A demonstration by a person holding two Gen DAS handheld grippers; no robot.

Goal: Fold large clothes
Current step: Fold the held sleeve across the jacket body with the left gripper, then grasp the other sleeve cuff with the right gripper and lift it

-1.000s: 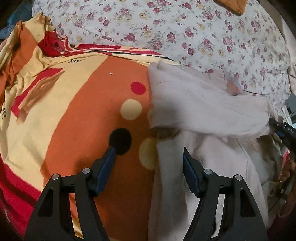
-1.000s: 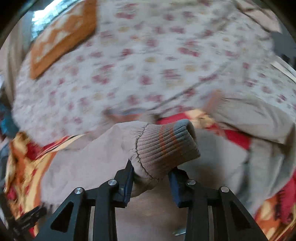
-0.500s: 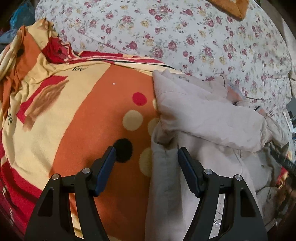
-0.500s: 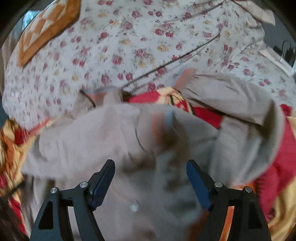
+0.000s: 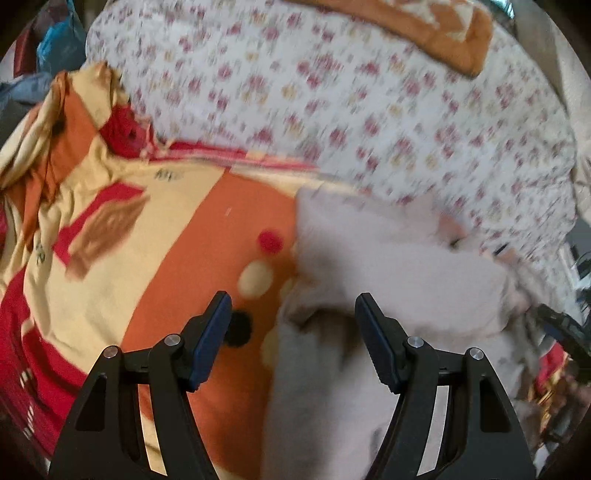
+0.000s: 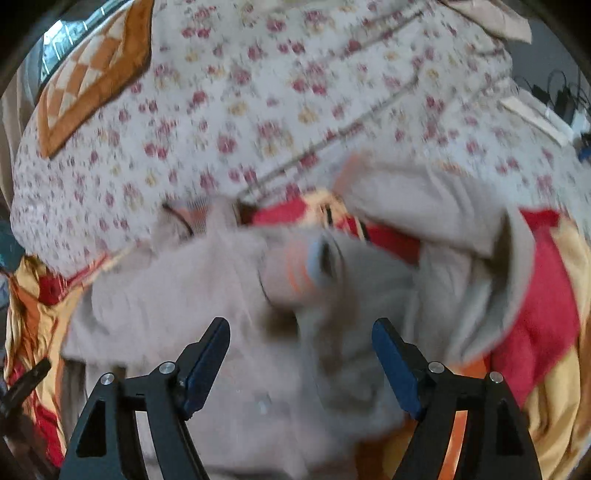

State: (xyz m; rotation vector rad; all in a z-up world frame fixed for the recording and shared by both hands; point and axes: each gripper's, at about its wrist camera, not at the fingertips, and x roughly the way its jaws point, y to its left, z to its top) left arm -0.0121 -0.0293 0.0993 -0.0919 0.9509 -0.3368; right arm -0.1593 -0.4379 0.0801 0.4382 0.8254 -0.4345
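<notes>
Basically one garment per view, blur heavy. Left wrist view: left gripper (image 5: 291, 314) at bottom centre, jaws spread apart and released, nothing pinched; two blue pads, one (image 5: 210, 336) on each finger. One beige jacket (image 5: 388, 266) fills the lower right and centre right of the frame, one sleeve folded across its body, left edge running down between the fingers. It lies on one orange, yellow and red blanket (image 5: 166, 266) taking up the left half; three dots counted on the orange patch: one red, one cream, one black, a further pale patch half under the jacket edge. One floral quilt (image 5: 351, 103) across the top, one orange checked cushion (image 5: 436, 33) at the upper right on it. Blue fabric at the upper left corner, too blurred to name. Dark object at the right edge, cannot tell what.

Right wrist view: right gripper (image 6: 301, 354) at bottom centre, jaws wide and released, empty gap. Same jacket (image 6: 177, 314) spreads over the middle and lower frame; one ribbed cuff (image 6: 295, 266) with orange and blue stripes lies on the body at centre, above the gap, not touched by the pads. Second sleeve bends at centre right over the red part of the blanket (image 6: 546, 295). Quilt (image 6: 258, 103) covers the upper frame, cushion (image 6: 92, 74) at upper left. Cables at the upper right edge.
</notes>
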